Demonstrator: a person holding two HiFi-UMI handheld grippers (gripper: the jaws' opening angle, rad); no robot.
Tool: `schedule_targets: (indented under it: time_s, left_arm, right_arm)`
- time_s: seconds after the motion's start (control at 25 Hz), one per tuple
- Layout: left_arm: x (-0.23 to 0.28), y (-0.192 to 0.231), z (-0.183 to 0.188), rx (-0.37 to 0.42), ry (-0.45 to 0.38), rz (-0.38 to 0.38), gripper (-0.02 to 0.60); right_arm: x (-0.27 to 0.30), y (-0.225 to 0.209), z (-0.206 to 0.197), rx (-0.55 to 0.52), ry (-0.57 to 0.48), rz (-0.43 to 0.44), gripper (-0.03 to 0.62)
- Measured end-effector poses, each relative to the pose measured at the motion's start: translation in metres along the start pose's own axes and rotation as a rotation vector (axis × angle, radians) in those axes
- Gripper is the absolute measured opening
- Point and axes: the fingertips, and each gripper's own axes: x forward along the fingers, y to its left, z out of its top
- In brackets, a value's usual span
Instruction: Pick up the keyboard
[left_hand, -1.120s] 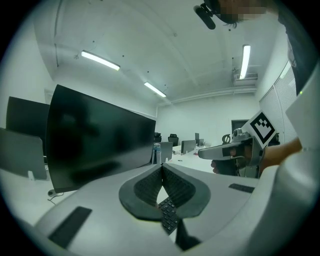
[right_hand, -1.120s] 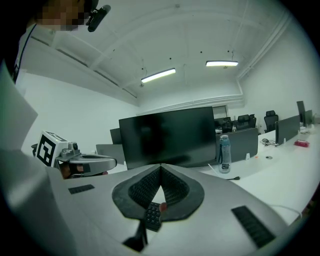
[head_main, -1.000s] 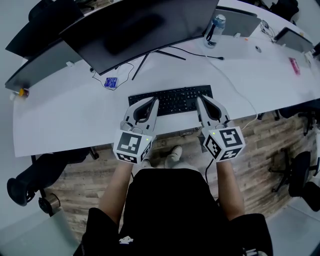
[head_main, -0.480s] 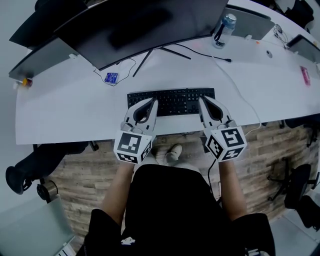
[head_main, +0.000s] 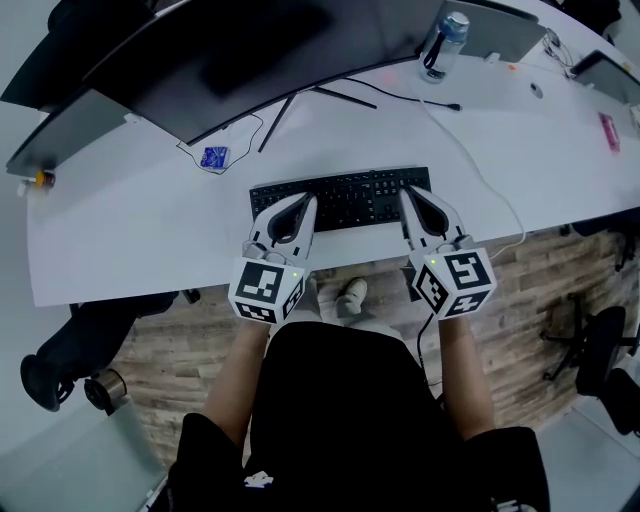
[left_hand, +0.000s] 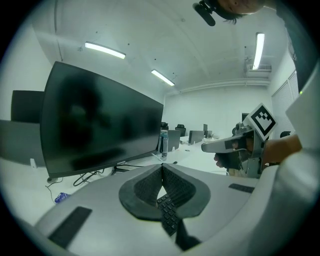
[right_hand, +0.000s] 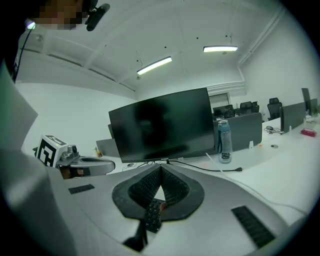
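Clenched tip to tip, the jaws of the grey plastic left gripper (head_main: 307, 204) and the matching right gripper (head_main: 407, 196) grasped nothing. Each gripper's own view showed its dark ribbed pads (left_hand: 146, 188) pressed together, with black keys visible below them.

Both grippers, one in each hand, hung at the middle of the head view, over the near edge of the curved white desk (head_main: 120, 240). Brown plank floor (head_main: 180, 350) lay below that edge, with two black office chairs on it, one at lower left (head_main: 45, 380) and one at lower right (head_main: 600, 350).

One flat black keyboard (head_main: 345, 198) lay just inside the desk edge at frame centre. The left tips were over its left end and the right tips over its right end; contact could not be judged.

Bare white surface ran wide to the left of the keyboard and to its right, where one thin white cable (head_main: 490, 180) curved across. Above the keyboard an open strip reached the thin black stand legs (head_main: 275, 125).

One small blue packet (head_main: 213, 157) sat to the upper left of the keyboard. One large dark monitor (head_main: 250, 50) filled the top of the frame, with a second dark screen (head_main: 70, 130) at its left. One clear plastic bottle (head_main: 440, 45) stood at upper right, and one pink item (head_main: 608, 132) lay near the right edge.
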Motion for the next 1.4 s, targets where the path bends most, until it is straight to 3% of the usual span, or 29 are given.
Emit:
schedule_targets:
  time_s: [0.36,0.6,0.88,1.16,1.32,1.4]
  left_arm:
    - [0.020,0.018,-0.021,-0.018,0.069,-0.117,0.006]
    - [0.042,0.026,-0.049,-0.005,0.154,-0.245,0.006]
    - [0.061,0.038,-0.071,0.002,0.212,-0.326,0.006]
    - [0.079,0.037,-0.093,0.011,0.287,-0.462,0.008]
    - [0.093,0.039,-0.103,0.048,0.324,-0.493,0.008]
    - [0.099,0.040,-0.108,0.060,0.350,-0.516,0.042]
  right_arm:
    - [0.014,0.007,0.002,0.011,-0.016,-0.070,0.005]
    - [0.024,0.003,-0.025,0.045,0.038,-0.133,0.005]
    - [0.037,0.004,-0.061,0.088,0.101,-0.175,0.005]
    - [0.055,0.009,-0.098,0.143,0.144,-0.186,0.005]
    - [0.061,0.012,-0.115,0.161,0.166,-0.180,0.005]
    - [0.062,0.012,-0.123,0.170,0.179,-0.175,0.005]
